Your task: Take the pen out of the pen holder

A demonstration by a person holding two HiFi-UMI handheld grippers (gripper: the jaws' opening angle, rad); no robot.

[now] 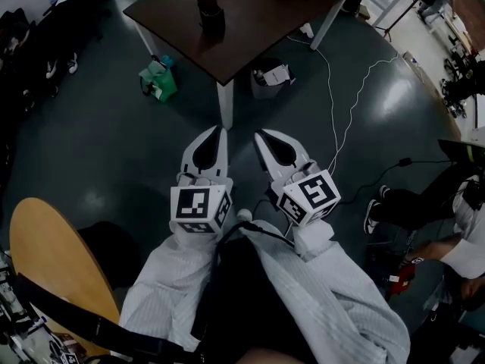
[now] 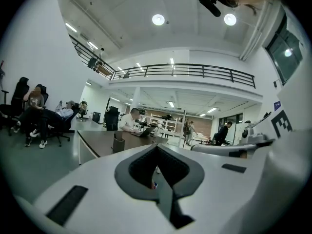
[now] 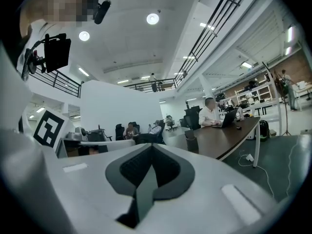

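A black pen holder (image 1: 211, 15) stands on the dark brown table (image 1: 265, 21) far ahead of me. No pen can be told apart from it at this distance. My left gripper (image 1: 220, 130) and right gripper (image 1: 262, 135) are held side by side close to my body, over the floor, both pointing toward the table with jaws shut and nothing between them. In the left gripper view the holder (image 2: 118, 143) shows small above the left gripper (image 2: 157, 146). The right gripper view has the holder (image 3: 190, 142) right of the right gripper (image 3: 151, 146).
On the floor by the table's white leg (image 1: 223, 105) sit a green bag (image 1: 159, 80) and a white bin (image 1: 273, 76). White cables (image 1: 341, 105) trail right. A yellow round seat (image 1: 53, 271) is at lower left. A seated person (image 1: 455, 226) is at right.
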